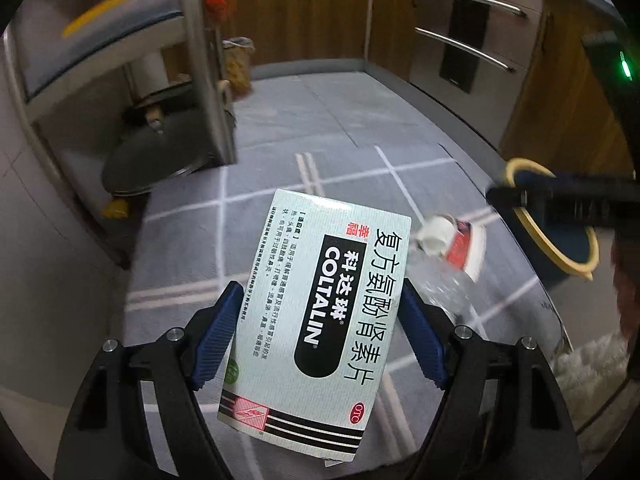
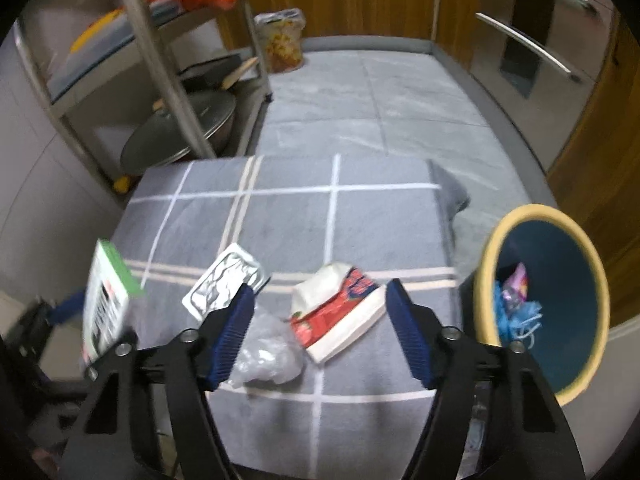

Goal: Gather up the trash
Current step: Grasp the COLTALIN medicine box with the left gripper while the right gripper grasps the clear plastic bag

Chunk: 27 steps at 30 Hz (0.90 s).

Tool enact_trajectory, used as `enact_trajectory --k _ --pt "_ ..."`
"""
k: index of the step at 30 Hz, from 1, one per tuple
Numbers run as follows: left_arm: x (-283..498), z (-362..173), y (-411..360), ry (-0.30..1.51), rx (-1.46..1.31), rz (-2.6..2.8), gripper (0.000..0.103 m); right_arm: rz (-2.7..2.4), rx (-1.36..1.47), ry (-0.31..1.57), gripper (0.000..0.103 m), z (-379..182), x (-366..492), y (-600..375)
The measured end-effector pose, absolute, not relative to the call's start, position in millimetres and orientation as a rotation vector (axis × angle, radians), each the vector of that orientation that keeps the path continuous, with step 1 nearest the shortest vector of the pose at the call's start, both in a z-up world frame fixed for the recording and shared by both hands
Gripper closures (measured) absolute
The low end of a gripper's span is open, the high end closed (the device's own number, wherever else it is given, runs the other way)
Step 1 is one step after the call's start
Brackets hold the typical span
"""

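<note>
Pale green cardboard medicine box (image 1: 316,320), flat rectangular, printed COLTALIN in a black rounded panel, is clamped between the ribbed blue pads of the left tool (image 1: 320,332) and is held above the mat. Red-and-white crumpled paper pack (image 2: 340,316) is seen lying on the mat between the pads of the right tool (image 2: 320,328), which is partly spread; pads are not touching it, nothing is held. Clear crinkled plastic wrap (image 2: 264,354) is seen just beside the pack, touching the inner face of the right tool's left-hand pad. Silver foil blister sheet (image 2: 224,284), embossed, is laid flat beyond that pad. Grey checked mat (image 2: 288,216), soft short-pile fabric with white grid lines, is spread over grey floor tiles. Round bin (image 2: 548,300), cream rim and dark blue inside, is placed beside the mat's right edge; blue and purple wrappers are seen inside. Metal rack (image 2: 160,60) with a glass pan lid is seen at far left.
</note>
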<state>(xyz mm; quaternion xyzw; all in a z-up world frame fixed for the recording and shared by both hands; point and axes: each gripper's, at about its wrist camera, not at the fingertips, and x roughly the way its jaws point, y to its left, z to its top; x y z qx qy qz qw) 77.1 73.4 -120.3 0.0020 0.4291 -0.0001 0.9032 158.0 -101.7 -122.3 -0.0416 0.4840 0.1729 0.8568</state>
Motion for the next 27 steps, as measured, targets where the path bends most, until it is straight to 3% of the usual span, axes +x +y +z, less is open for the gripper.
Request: enact_trajectory --k 8,13,18,21,27 --pt "84.1 -105.6 90.7 0.825 -0.036 0.038 0.027 0.468 -0.165 1.058 0.037 -154.9 142.8 -67.2" --pt "89.9 -108.5 94.6 0.832 -0.033 0.033 0.027 0.459 -0.215 1.137 0.043 -179.0 144.4 -57.6" --pt "91.2 -109.1 92.1 0.83 -0.021 0.025 0.027 0.491 -0.218 1.172 0.077 -184.6 144.5 -55.6" --pt "91.4 -109.1 91.7 0.834 -0.016 0.026 0.027 0.51 -0.186 1.164 0.088 -178.3 143.3 -57.9" --pt "86.7 -100.1 86.4 0.805 -0.008 0.019 0.028 0.529 -0.118 1.119 0.092 -157.8 139.0 -70.9"
